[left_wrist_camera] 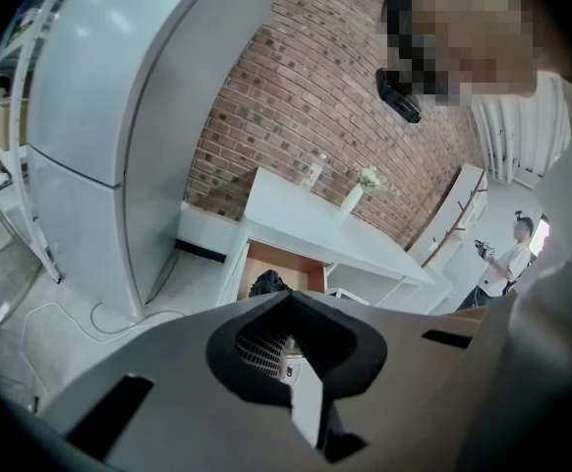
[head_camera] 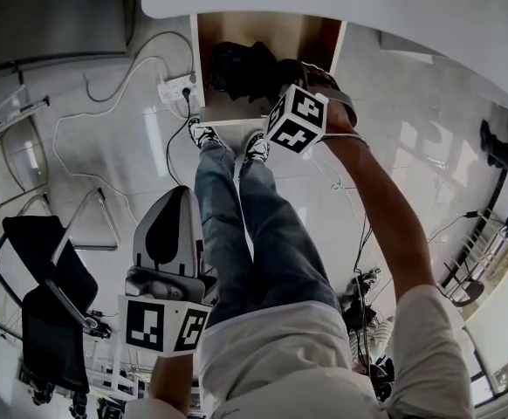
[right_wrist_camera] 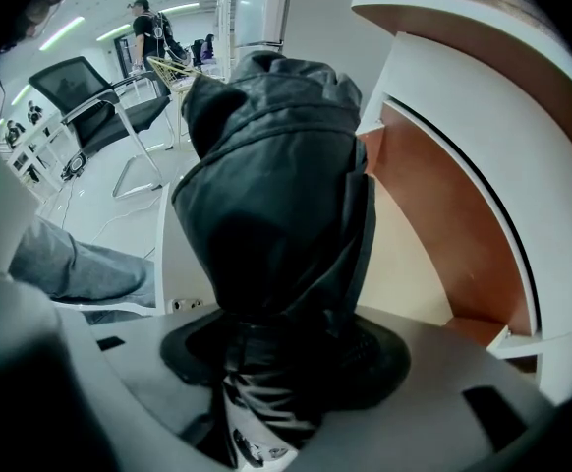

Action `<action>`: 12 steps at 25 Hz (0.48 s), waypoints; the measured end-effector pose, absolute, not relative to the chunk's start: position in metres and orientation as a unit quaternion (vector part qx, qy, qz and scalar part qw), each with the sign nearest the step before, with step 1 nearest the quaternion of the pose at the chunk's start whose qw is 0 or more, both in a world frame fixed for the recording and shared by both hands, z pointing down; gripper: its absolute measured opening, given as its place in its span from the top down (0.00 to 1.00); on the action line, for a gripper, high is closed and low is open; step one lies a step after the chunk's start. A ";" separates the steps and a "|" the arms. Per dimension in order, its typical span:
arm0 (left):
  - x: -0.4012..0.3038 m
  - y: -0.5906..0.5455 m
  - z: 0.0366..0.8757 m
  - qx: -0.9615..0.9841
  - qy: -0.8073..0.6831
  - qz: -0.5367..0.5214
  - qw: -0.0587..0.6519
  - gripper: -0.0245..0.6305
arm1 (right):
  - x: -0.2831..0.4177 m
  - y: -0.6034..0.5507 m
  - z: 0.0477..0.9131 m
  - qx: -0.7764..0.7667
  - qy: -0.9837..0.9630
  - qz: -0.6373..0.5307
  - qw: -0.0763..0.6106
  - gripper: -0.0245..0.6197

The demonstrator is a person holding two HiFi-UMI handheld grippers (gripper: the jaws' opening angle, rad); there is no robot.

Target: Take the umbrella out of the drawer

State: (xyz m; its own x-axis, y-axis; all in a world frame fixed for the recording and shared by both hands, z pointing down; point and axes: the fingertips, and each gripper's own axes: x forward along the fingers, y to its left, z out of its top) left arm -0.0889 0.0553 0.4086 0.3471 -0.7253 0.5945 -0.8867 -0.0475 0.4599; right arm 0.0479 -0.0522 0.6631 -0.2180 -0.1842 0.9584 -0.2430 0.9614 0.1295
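The drawer (head_camera: 233,122) under the white desk stands pulled out, and its wooden inside (right_wrist_camera: 433,214) shows. A black folded umbrella (right_wrist_camera: 266,195) in its fabric sleeve rises out of it, and also shows as a dark bundle (head_camera: 241,64) in the head view. My right gripper (right_wrist_camera: 281,347) points steeply down into the drawer and is shut on the umbrella's lower part; its marker cube (head_camera: 296,119) hides the jaws from above. My left gripper (head_camera: 174,197) hangs back by my legs, shut and empty. From the left gripper (left_wrist_camera: 291,303) view the umbrella (left_wrist_camera: 266,283) sits far ahead in the drawer.
The white desk top (head_camera: 367,7) overhangs the drawer. A power strip (head_camera: 177,87) with cables lies on the floor to its left. A black office chair (head_camera: 44,295) stands at lower left. A tall white fridge (left_wrist_camera: 99,116) stands left of the desk, and another person (left_wrist_camera: 512,254) stands far right.
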 end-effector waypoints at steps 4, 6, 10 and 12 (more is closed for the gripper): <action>-0.088 0.055 0.404 0.718 -0.563 0.101 0.397 0.94 | 0.048 -0.051 0.657 0.140 -0.781 0.028 0.608 0.57; -0.089 0.055 0.403 0.718 -0.564 0.099 0.396 0.94 | 0.048 -0.052 0.655 0.141 -0.782 0.027 0.607 0.57; -0.088 0.056 0.399 0.720 -0.563 0.100 0.393 0.94 | 0.047 -0.050 0.649 0.141 -0.783 0.028 0.604 0.57; -0.087 0.055 0.397 0.720 -0.564 0.100 0.392 0.94 | 0.047 -0.049 0.646 0.141 -0.784 0.030 0.604 0.57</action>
